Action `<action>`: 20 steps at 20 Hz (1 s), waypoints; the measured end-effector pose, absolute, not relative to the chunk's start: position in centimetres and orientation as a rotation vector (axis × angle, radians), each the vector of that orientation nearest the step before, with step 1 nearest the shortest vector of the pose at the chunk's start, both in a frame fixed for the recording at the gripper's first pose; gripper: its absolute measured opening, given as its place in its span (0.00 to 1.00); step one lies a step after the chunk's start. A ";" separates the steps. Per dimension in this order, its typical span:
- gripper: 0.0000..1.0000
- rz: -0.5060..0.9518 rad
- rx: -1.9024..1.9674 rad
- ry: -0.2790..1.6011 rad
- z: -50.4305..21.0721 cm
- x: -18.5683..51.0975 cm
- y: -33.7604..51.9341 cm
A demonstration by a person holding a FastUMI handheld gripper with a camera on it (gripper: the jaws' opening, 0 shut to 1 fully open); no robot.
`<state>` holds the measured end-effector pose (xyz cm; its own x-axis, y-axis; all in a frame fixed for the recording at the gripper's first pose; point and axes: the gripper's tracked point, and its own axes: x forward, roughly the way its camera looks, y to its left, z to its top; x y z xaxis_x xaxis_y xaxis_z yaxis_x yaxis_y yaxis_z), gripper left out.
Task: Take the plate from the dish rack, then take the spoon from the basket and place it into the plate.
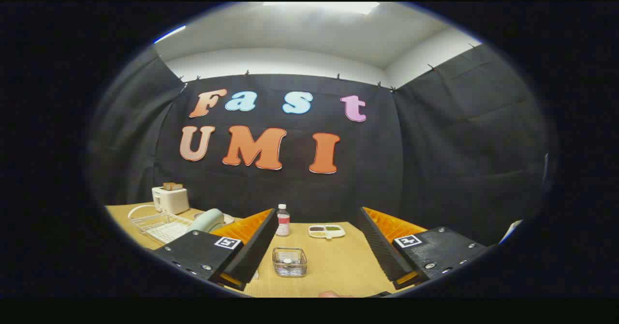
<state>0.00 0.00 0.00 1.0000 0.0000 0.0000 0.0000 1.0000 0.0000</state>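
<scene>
From the gripper view, my fingers (319, 246) stand spread wide with nothing between them but open table (338, 266). I hold them high and level, I judge, so I can take in the whole layout before committing to the plate.

The dish rack (162, 225) sits off to my left, beyond the left finger, near the table's far corner. A pale greenish rounded shape leans in it, which I take to be the plate (208, 219). It stands on edge, as a rack keeps it, so I expect I must pinch its rim. Its lower part is cut off by my left finger, so I cannot tell how it seats in the wires.

The basket (289, 261), a small wire one, stands just ahead of me between the fingers, close to the left one. Something pale lies in its bottom. It may be the spoon, but it is too small to make out, and I cannot see a handle.

Beyond the basket stand a small bottle (283, 220) and a divided dish (326, 231) with dark and green fillings, well apart from the rack. A toaster (170, 199) sits behind the rack, against the wall.
</scene>
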 end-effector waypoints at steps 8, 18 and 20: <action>0.99 0.073 0.113 0.100 -1.7 -1.0 3.8; 0.99 0.038 0.106 0.145 -2.7 -1.0 3.6; 0.99 0.065 0.120 0.159 -2.7 -0.9 4.1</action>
